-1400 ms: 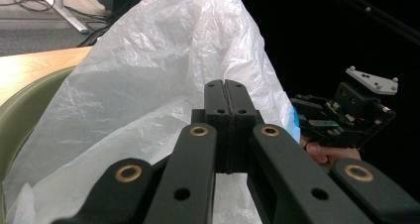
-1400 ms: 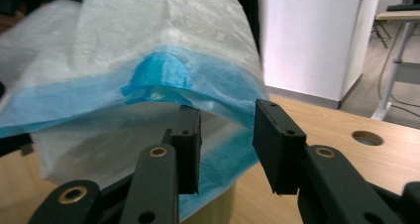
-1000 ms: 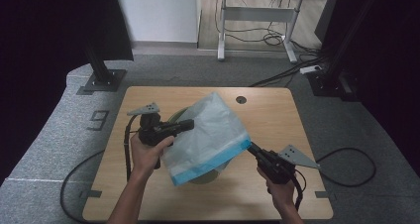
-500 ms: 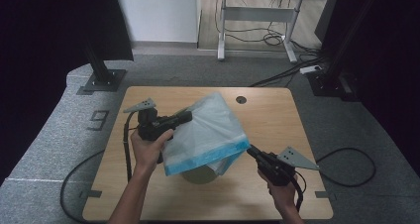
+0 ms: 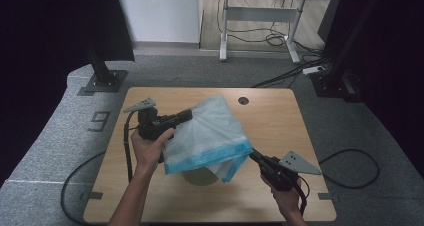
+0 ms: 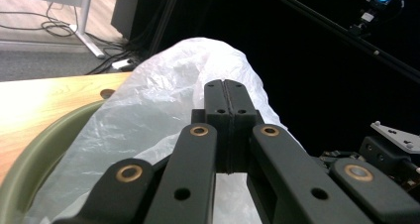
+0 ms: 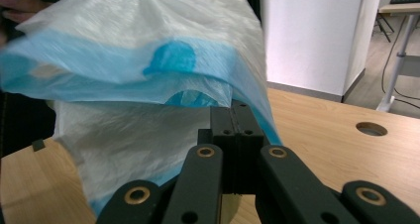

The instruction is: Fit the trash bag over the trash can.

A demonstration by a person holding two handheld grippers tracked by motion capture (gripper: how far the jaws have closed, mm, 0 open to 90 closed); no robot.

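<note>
A translucent white plastic bag (image 5: 210, 131) with a blue hem is stretched between my two grippers above an olive-green bowl (image 5: 200, 177) on the wooden table (image 5: 272, 116). My left gripper (image 5: 189, 115) is shut on the bag's upper left corner. In the left gripper view its jaws (image 6: 229, 92) are pressed together with the bag (image 6: 163, 100) bunched around them and the bowl's rim (image 6: 34, 154) below. My right gripper (image 5: 251, 155) is shut on the hem at the bag's lower right. In the right gripper view the closed jaws (image 7: 236, 116) pinch the bag (image 7: 148, 60) at its blue edge.
A round cable hole (image 5: 243, 100) sits near the table's far edge. Black cables trail from both grippers over the grey floor mat (image 5: 60, 151). A white desk frame (image 5: 260, 16) stands beyond, and dark stands flank the table.
The bag's left side has risen slightly with the left gripper, so the blue hem hangs flatter. Both hands stay about where they were.
</note>
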